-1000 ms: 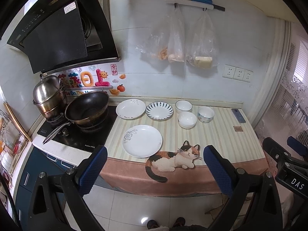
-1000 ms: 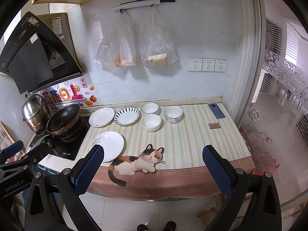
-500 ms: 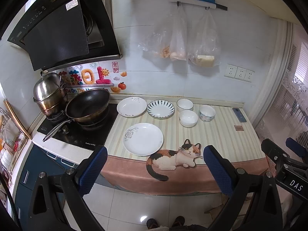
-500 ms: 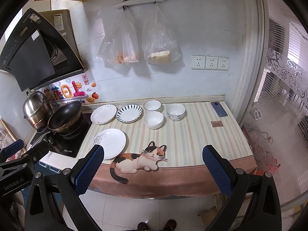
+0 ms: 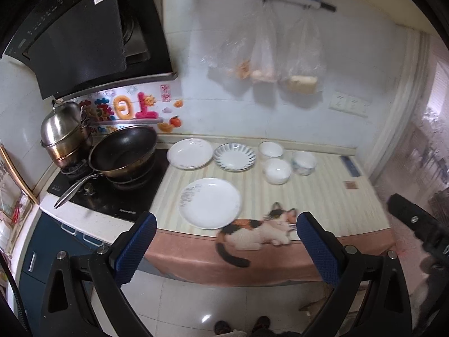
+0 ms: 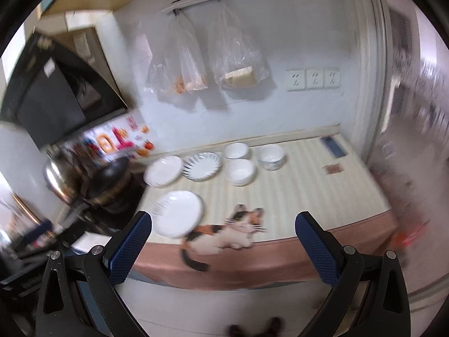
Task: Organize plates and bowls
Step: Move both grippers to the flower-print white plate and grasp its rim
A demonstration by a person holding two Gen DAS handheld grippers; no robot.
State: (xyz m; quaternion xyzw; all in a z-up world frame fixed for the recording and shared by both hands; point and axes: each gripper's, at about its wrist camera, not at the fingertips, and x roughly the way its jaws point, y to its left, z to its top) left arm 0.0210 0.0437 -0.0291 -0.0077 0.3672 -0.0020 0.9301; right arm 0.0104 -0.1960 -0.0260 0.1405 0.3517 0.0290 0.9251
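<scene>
Stove (image 6: pixel 112 196) side motion-blurred in right view; wall stickers' (image 5: pixel 126 109) small print unreadable.

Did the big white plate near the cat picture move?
No. The big white plate sits just left of the cat picture, same as before; only the cameras shifted.

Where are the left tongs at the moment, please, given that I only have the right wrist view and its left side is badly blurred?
Observer: The left tongs are open and empty, short of the counter's front edge, with the front plate just beyond them.
Operator: Thank you. Is anything on the stove beside that plate?
Observer: A black wok sits on the hob, and its long steel handle points front-left, away from the plate.
Operator: And what stands behind the wok?
Observer: A stacked steel steamer pot with a domed lid, close to the wall.
</scene>
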